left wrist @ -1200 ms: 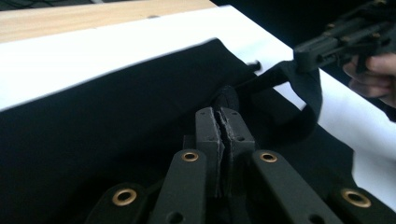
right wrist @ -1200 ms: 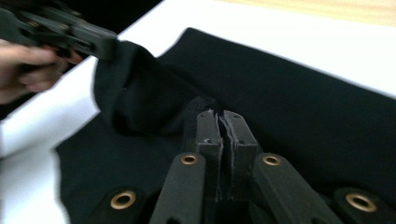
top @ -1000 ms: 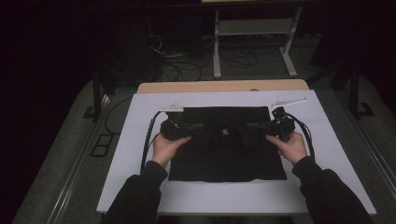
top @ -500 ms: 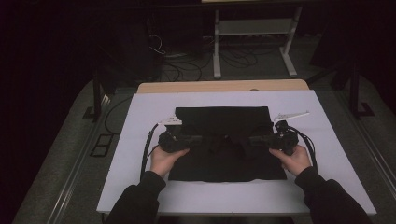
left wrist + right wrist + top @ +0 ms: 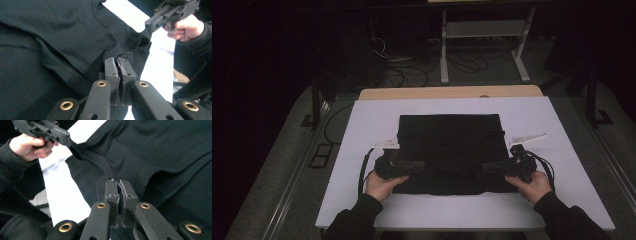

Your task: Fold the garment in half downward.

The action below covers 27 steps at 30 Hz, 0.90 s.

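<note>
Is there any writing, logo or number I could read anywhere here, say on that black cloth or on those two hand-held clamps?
None: there is no readable text.
The black garment shows plain fabric, with no print or tag visible.
The left gripper and right gripper show bare black jaws with brass rivets and no markings.
The white table cover is blank.

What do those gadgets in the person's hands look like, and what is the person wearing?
Each hand-held gripper, left and right, is black, with two flat black jaws on arms pinned by brass-coloured rivets. A pale three-cornered plate sits on top and a black cable trails off. Sleeves are dark.
</note>
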Each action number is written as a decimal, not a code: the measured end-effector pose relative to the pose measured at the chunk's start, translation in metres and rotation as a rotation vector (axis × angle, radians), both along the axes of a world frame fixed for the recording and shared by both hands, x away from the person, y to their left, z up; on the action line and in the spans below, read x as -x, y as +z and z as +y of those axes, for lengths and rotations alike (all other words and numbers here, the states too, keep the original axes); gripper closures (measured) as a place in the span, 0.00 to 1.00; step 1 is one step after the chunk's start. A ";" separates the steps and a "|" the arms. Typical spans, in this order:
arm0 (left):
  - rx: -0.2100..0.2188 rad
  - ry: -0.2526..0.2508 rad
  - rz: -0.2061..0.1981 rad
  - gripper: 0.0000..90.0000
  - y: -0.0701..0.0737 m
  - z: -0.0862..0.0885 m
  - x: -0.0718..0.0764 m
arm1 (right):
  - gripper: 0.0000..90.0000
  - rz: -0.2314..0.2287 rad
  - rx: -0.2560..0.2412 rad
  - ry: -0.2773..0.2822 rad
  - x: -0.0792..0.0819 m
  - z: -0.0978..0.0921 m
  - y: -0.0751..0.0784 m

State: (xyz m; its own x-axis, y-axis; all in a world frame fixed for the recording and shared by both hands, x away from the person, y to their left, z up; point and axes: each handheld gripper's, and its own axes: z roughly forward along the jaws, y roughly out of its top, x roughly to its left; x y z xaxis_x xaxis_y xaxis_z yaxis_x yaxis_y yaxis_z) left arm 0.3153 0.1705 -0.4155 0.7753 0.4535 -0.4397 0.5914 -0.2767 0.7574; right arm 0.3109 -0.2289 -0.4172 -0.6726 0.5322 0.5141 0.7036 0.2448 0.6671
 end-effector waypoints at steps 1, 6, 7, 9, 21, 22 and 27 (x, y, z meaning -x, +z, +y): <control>-0.003 -0.006 0.004 0.95 -0.001 0.000 0.002 | 0.94 0.004 0.001 0.006 0.003 0.000 -0.001; -0.038 -0.038 0.028 0.95 -0.005 0.000 0.011 | 0.94 0.023 0.016 0.026 0.011 0.001 -0.003; -0.059 -0.051 0.037 0.95 -0.007 0.000 0.016 | 0.94 0.042 0.030 0.040 0.016 0.001 -0.006; -0.077 -0.059 0.052 0.95 -0.010 0.002 0.019 | 0.94 0.047 0.035 0.045 0.018 0.001 -0.007; -0.150 -0.075 0.095 0.95 -0.017 0.010 0.029 | 0.94 0.094 0.079 0.073 0.031 -0.001 -0.013; -0.157 -0.078 0.094 0.95 -0.018 0.010 0.030 | 0.94 0.095 0.081 0.072 0.031 -0.002 -0.013; -0.170 -0.085 0.095 0.95 -0.018 0.010 0.031 | 0.94 0.099 0.086 0.076 0.034 -0.001 -0.014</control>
